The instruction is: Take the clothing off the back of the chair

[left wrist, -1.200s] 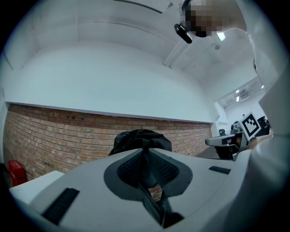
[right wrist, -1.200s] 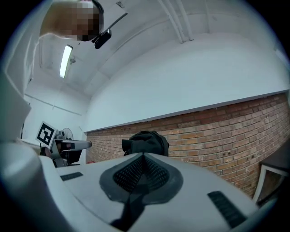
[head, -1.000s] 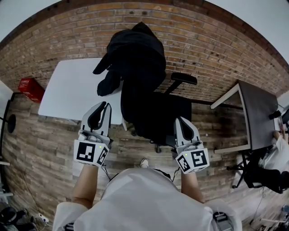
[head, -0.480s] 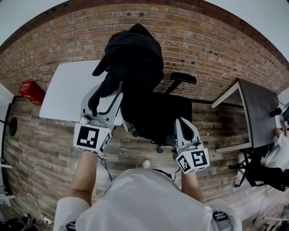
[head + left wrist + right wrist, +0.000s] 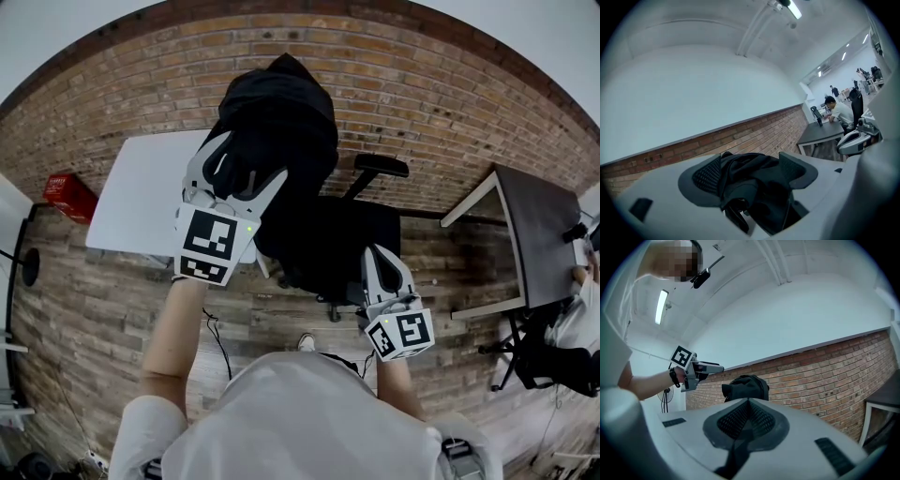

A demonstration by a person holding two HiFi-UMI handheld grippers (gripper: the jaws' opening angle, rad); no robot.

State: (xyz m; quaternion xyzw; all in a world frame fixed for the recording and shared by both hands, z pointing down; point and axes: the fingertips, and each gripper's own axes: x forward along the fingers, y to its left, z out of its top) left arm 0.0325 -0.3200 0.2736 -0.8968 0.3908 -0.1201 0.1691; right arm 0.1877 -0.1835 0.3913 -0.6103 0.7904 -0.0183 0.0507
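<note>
Black clothing [image 5: 281,112] hangs bunched over the back of a black office chair [image 5: 342,234], in front of a brick wall. My left gripper [image 5: 248,161] is raised to the clothing's left side, where a sleeve hangs. Its jaws are opening and straddle the dark fabric [image 5: 750,180]; the pads [image 5: 705,176] do not press on it. My right gripper [image 5: 377,253] stays low by the chair seat's right side, shut with nothing in it. In the right gripper view its pads [image 5: 740,420] meet, with the clothing [image 5: 746,386] and the left gripper [image 5: 696,371] beyond.
A white table [image 5: 150,187] stands left of the chair, with a red box [image 5: 68,187] on the floor beside it. A grey desk [image 5: 534,234] is at the right, and a seated person [image 5: 586,309] at the right edge. The chair's armrest [image 5: 382,165] juts right.
My left gripper has risen from beside the table up to the clothing and gone from shut to open around the fabric. The right gripper has not moved.
</note>
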